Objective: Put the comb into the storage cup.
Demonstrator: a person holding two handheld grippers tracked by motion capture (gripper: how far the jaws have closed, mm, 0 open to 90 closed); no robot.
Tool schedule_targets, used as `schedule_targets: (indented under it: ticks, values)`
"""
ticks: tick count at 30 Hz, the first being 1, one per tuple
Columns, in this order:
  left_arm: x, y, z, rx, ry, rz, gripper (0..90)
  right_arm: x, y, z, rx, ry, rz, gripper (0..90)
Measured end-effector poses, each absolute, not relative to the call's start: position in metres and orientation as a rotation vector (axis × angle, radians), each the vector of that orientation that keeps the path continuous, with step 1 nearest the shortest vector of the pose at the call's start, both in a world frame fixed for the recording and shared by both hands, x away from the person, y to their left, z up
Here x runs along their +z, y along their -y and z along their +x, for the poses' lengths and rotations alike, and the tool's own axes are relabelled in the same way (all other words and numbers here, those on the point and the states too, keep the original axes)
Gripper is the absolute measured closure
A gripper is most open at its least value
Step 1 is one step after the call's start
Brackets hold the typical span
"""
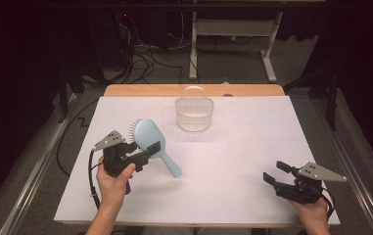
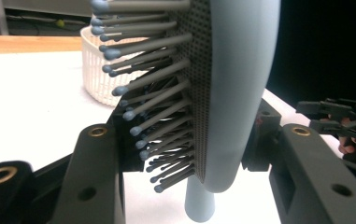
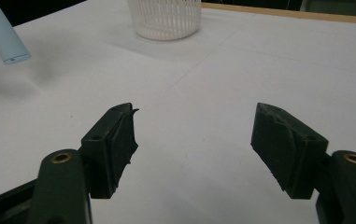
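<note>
A light blue hairbrush [image 1: 151, 139] hangs above the white table cover, its handle [image 1: 171, 165] slanting down to the right. My left gripper [image 1: 150, 149] is shut on the hairbrush at the base of its head. In the left gripper view the hairbrush [image 2: 234, 93] stands between the jaws, bristles [image 2: 152, 93] pointing left. My right gripper [image 1: 276, 172] rests near the front right of the table, open, nothing between its fingers [image 3: 115, 140]. In the right gripper view the tip of the hairbrush's handle [image 3: 5, 39] pokes in at top left.
A white mesh basket [image 1: 194, 113] with a hoop handle stands at the back middle of the table; the basket [image 3: 164, 18] also lies ahead of the right gripper. White paper [image 1: 233, 161] covers the wooden table [image 1: 140, 90]. Floor cables and a desk frame lie beyond.
</note>
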State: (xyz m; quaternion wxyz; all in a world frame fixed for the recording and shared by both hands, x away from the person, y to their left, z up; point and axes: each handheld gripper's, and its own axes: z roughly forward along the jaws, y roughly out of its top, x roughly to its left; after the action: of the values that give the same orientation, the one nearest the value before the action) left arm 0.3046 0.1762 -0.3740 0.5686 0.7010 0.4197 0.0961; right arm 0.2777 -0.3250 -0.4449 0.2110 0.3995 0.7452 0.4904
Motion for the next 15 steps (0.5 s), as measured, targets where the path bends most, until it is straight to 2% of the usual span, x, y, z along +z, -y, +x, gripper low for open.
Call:
schedule_targets:
  ticks: [15]
  values:
    - [-0.362, -0.179, 0.316, 0.237, -1.0, 1.632, 52.6, -0.452, 0.33, 0.274, 1.397, -2.038, 1.112, 29.7]
